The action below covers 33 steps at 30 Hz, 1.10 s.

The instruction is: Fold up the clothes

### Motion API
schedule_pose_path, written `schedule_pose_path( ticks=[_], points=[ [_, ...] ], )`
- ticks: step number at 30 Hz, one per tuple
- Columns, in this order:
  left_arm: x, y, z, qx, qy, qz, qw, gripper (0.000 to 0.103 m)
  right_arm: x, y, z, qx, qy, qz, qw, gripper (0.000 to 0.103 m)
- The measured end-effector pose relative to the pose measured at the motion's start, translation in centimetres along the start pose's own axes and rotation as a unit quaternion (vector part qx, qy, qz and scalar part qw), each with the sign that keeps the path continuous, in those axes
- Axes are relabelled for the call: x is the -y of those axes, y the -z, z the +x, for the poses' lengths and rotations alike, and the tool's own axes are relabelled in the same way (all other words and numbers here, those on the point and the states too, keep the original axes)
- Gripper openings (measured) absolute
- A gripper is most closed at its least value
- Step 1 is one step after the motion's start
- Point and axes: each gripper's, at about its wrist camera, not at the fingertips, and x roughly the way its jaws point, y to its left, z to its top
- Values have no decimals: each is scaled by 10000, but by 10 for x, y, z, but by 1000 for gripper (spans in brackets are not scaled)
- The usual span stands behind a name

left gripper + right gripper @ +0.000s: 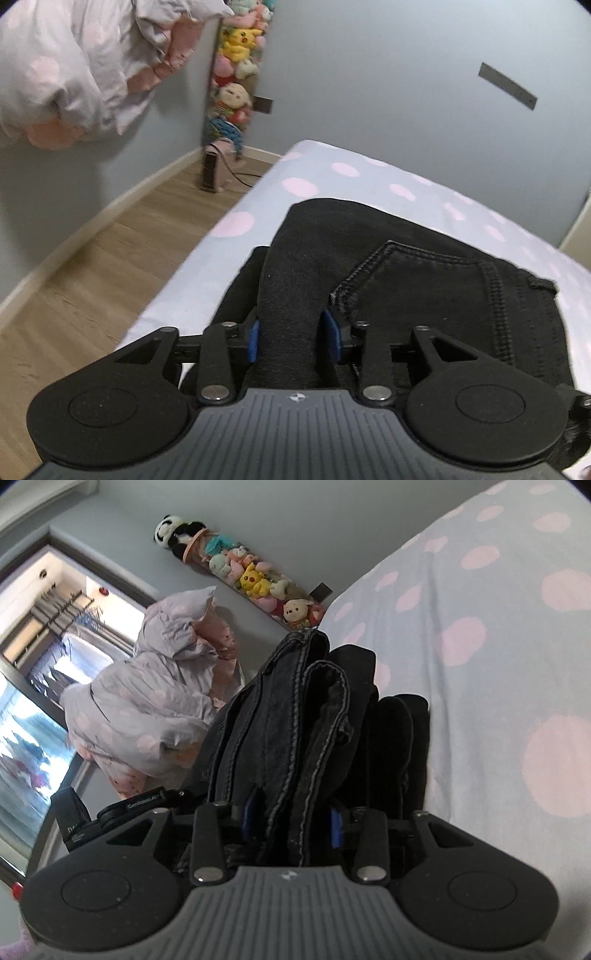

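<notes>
A pair of black jeans (406,266) lies folded on the bed (332,173), which has a pale sheet with pink dots. My left gripper (293,336) is shut on a thick fold of the jeans, with the back pocket stitching just to its right. In the right wrist view the same black jeans (295,720) stand bunched in several layers, seams and waistband edge up. My right gripper (291,819) is shut on those layers, its blue pads pressed against the cloth on both sides. The bed sheet (498,646) fills the right of that view.
A crumpled duvet (155,701) in pale lilac with pink dots is heaped beside the bed. A tall column of plush toys (236,66) stands in the corner by a small pink heater (216,166). Wood floor (92,266) runs along the bed's left edge. A window (37,701) is at the left.
</notes>
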Motion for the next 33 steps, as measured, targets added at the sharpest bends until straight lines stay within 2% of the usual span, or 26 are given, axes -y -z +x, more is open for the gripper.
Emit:
schedule_pose_path(
  ticks=[2, 5, 8, 13, 17, 18, 20, 22, 24, 25, 27, 28, 31, 33],
  points=[
    [0, -2, -10, 7, -197, 2, 9998, 53, -2, -4, 2, -119, 44, -112, 9999, 48],
    [1, -8, -32, 158, -221, 17, 9996, 57, -6, -10, -3, -249, 156, -360, 9989, 52],
    [6, -5, -55, 291, -216, 248, 9990, 58, -17, -14, -25, -2, 435, -845, 9955, 54],
    [14, 34, -96, 613, -321, 732, 9949, 58, -44, -16, -43, 420, 812, -1819, 9791, 41],
    [12, 69, -111, 360, -189, 1175, 9922, 58, -67, -14, -34, 669, 1010, -2414, 9628, 34],
    [14, 80, -111, 259, -252, 1465, 9886, 59, -73, -13, -28, 723, 1075, -2589, 9572, 30],
    [20, 99, -104, 95, -430, 2059, 9776, 59, -79, -13, -14, 761, 1232, -2834, 9480, 30],
    [27, 114, -93, 36, -698, 2545, 9645, 59, -84, -14, 0, 789, 1392, -3062, 9384, 29],
    [33, 120, -79, 143, -1014, 2800, 9545, 59, -82, -15, 14, 734, 1544, -3177, 9326, 29],
    [34, 119, -71, 196, -1131, 2813, 9527, 57, -79, -15, 20, 725, 1631, -3219, 9298, 29],
    [31, 109, -57, 291, -1278, 2594, 9568, 43, -72, -17, 30, 714, 1728, -3232, 9277, 29],
    [28, 102, -49, 282, -1340, 2492, 9587, 31, -68, -18, 35, 708, 1771, -3233, 9269, 29],
    [20, 85, -30, 226, -1288, 2333, 9636, 29, -52, -32, 50, 540, 1798, -2976, 9361, 30],
    [18, 79, -19, 154, -1265, 2347, 9637, 28, -41, -43, 60, 426, 1821, -2787, 9420, 30]
  ],
)
